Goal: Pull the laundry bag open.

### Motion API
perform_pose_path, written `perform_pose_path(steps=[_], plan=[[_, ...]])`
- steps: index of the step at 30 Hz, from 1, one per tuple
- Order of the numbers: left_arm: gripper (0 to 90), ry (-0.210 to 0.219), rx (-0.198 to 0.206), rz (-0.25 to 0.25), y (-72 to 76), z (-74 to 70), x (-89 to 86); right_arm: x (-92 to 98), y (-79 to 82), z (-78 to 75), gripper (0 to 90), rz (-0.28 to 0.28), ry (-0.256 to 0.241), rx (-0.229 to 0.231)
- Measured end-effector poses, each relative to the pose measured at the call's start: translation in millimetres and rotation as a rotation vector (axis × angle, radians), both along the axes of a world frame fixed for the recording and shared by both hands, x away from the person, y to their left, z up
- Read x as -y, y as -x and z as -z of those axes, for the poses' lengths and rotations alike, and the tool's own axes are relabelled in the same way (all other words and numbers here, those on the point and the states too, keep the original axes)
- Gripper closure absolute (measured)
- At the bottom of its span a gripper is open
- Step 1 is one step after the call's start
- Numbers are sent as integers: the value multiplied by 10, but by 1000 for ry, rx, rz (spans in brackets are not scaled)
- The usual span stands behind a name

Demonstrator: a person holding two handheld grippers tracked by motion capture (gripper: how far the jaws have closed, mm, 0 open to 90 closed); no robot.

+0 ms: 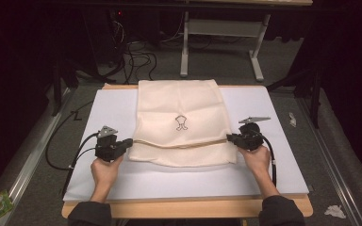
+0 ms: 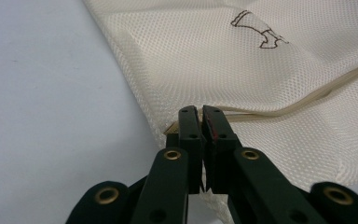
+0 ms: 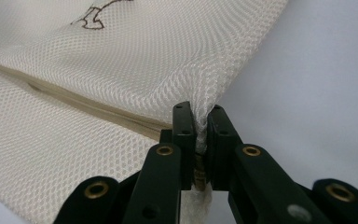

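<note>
Both of my hands came in from the near edge of the desk, one on each side, and each one held a black two-jaw gripper. My left gripper (image 1: 126, 143) was shut tight on the left edge of the cream mesh cloth bag (image 1: 181, 120), right where the tan zipper line (image 1: 179, 144) ended. My right gripper (image 1: 232, 138) was shut tight on the right edge of the bag, at the other end of that line. In the left gripper view the jaws pressed together with a bit of the bag's edge between them. In the right gripper view some mesh was bunched up between the jaws.

The bag lay flat on the white sheet (image 1: 113, 108) that covered the wooden desk (image 1: 188, 209). It sat in the middle, with its far end near the back edge. A small dark drawing (image 1: 181, 122) showed on its top side.

I think the grabbing part was done, since both sides were held. The bag had not been lifted or folded yet. What was left looked like lifting or folding it, with both sides kept even.

My left hand (image 1: 106, 170) and my right hand (image 1: 257, 157) sat low, close to the sheet. Both forearms pointed forward and a little inward, and my dark sleeves showed at the bottom of the high view.
</note>
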State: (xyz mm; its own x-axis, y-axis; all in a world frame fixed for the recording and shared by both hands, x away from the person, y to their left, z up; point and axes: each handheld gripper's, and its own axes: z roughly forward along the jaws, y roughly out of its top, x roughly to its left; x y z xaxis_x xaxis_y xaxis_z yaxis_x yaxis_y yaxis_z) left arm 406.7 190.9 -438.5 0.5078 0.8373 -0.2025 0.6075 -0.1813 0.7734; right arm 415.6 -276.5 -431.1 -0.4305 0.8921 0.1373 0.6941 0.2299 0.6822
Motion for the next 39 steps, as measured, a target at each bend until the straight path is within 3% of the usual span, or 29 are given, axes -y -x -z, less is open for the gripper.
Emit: perform_pose_path(steps=[7, 11, 15, 22, 26, 32, 39], plan=[[873, 6, -10, 14, 49, 12, -20, 26, 82, 74, 852, 2, -26, -13], [873, 44, -13, 30, 115, -28, -63, 50, 133, 79, 851, 6, -54, -17], [872, 23, -18, 31, 137, 4, -76, 56, 190, 58, 844, -2, -48, -15], [868, -27, -14, 37, 169, 85, -46, 42, 218, 165, 817, -2, -22, -16], [856, -37, -10, 36, 167, 121, -26, 53, 235, 191, 732, 5, -17, -8], [745, -30, 14, 48, 187, 122, -12, 58, 258, 200, 574, 15, -2, -9], [638, 2, 71, 34, 260, 26, -88, 94, 369, 55, 505, 14, -1, 69]])
